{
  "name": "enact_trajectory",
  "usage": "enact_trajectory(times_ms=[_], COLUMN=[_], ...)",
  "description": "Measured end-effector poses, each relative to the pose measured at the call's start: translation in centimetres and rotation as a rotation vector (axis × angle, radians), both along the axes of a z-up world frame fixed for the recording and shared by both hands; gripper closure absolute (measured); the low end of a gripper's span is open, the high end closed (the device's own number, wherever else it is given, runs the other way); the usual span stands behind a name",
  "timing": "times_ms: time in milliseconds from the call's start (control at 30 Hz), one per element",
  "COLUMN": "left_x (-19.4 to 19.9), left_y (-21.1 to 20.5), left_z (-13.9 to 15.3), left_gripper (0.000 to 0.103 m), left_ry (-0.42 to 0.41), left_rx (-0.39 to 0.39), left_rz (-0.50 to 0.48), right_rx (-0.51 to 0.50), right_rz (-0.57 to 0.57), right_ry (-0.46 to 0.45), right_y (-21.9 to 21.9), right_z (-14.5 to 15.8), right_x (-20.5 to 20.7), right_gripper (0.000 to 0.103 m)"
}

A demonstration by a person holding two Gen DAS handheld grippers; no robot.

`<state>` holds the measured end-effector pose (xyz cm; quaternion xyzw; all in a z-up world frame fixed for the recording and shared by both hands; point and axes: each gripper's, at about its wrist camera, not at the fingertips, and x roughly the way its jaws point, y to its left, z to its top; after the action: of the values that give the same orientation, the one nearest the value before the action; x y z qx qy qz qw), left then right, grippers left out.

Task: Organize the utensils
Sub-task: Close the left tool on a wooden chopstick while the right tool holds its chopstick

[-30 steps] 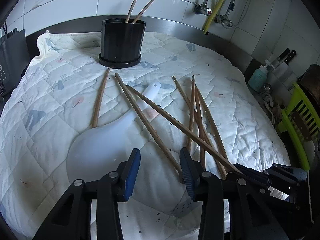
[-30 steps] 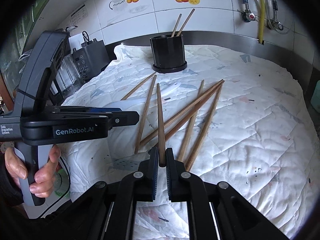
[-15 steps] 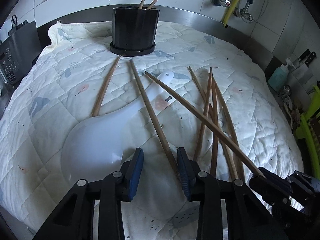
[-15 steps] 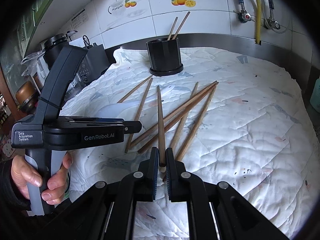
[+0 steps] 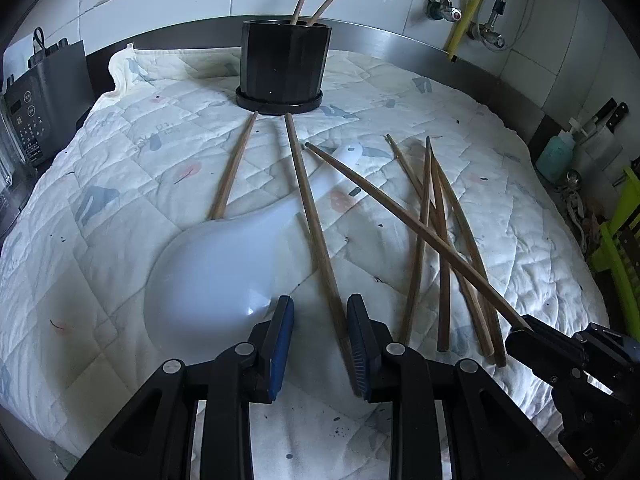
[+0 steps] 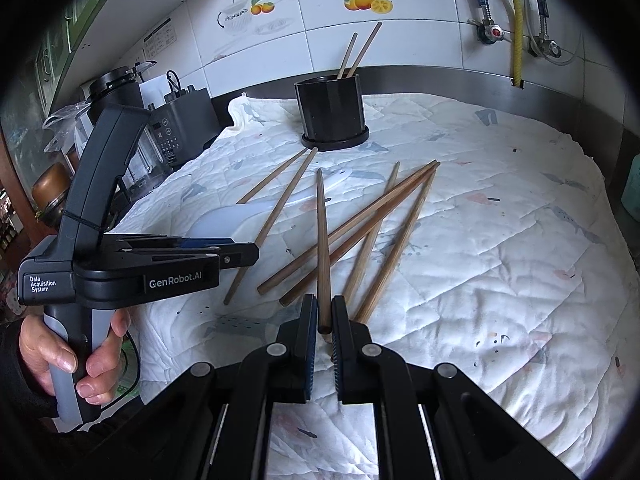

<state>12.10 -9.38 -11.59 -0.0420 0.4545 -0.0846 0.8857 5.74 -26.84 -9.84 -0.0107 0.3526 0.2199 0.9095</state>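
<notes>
Since a second ago the left gripper point(image 5: 320, 308) has pushed forward over the quilted cloth point(image 5: 120, 168), so the black holder point(image 5: 285, 65) now looms nearer, and the right gripper point(image 6: 324, 312) has lifted its chopstick point(image 6: 322, 232) clear of the pile; its jaws are pinched tight on that stick's near end. The left jaws stand spread, straddling the near end of another chopstick point(image 5: 308, 208) that lies across the handle of the white rice paddle point(image 5: 216, 256); the remaining loose chopsticks point(image 5: 440, 240) lie crossed on the cloth to the right, and two sticks point(image 5: 320, 0) stand in the holder at the back.
</notes>
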Motion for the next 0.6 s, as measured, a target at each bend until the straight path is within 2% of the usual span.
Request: enact_trajectory(times_ms=[267,400,600], left_x=[-0.8,-1.2,-2.2], left_y=[-1.7,-2.0,-2.7], left_z=[-0.2,-0.3,-0.7], left_gripper=[0.073,0.073,0.075], left_ry=[-0.03,-0.04,-0.1], left_rx=[0.057,0.055,0.114], left_rz=[0.011,0.006,-0.03], right_rx=[0.007,0.01,0.014], right_rz=[0.001,0.001,-0.002], right_ry=[0.008,0.009,0.009], right_y=[0.0,-0.1,-0.2], right_z=[-0.2,-0.2,-0.2], right_x=[0.0,0.0,-0.1], right_gripper=[0.093,0.093,0.093])
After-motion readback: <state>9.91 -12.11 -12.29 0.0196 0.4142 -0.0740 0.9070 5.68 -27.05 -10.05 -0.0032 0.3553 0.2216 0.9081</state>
